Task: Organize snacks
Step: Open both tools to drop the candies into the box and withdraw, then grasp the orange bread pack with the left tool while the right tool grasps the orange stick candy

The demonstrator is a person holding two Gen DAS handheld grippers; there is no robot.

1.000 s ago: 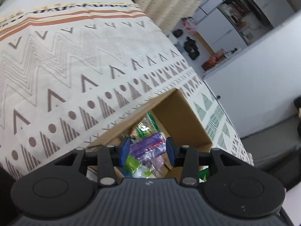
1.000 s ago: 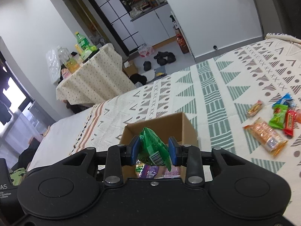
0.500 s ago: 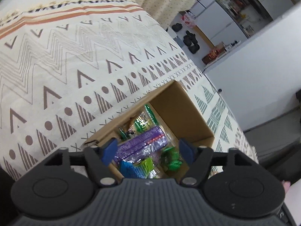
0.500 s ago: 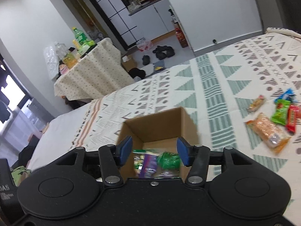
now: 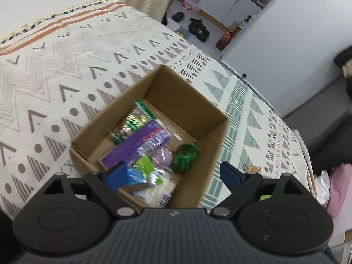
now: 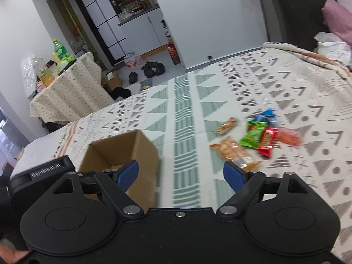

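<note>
Both grippers, left (image 5: pixel 173 175) and right (image 6: pixel 180 173), are black with blue finger pads (image 6: pixel 127 173), silver screws and round caps at 4 and 8 o'clock. White lettering at 9 o'clock perhaps reads "GenRobot.AI".

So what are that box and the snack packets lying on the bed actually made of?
The box looks like plain brown cardboard: matte, with a raw-cut rim and folded corners. The loose packets look like thin plastic film, brightly printed; the orange one seems see-through, though blur leaves that unsure. The bedspread beneath is soft woven cloth with a printed pattern.
</note>
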